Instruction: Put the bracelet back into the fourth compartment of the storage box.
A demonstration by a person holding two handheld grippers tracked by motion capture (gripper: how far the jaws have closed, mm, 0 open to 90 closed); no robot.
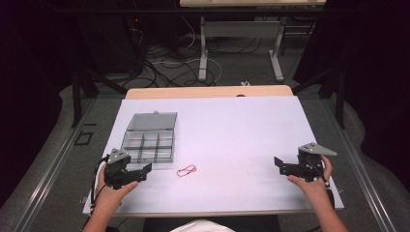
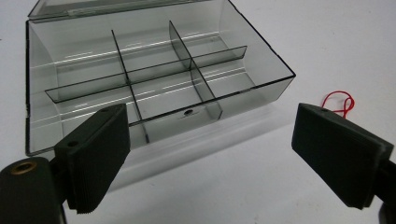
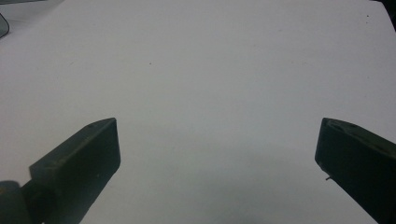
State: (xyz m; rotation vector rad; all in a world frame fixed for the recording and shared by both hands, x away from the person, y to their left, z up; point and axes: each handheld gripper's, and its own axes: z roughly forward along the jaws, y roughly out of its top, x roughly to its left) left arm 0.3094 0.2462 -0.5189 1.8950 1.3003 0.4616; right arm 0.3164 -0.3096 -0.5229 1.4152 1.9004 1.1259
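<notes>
A: How are the jaws of the left gripper (image 2: 210,158) set?
B: Spread wide, nothing pinched. The right gripper (image 3: 217,163) is spread over bare white table (image 3: 210,70).

A: What is seen beyond the left jaws?
B: The clear compartment box (image 2: 154,74), lid open; the red rubber band (image 2: 340,101) behind the right jaw.

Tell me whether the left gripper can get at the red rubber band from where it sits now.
Probably yes. The left gripper is open and empty, and the red rubber band lies loose on the bare white table just beside it. The clear compartment box sits farther back, out of the path.
</notes>
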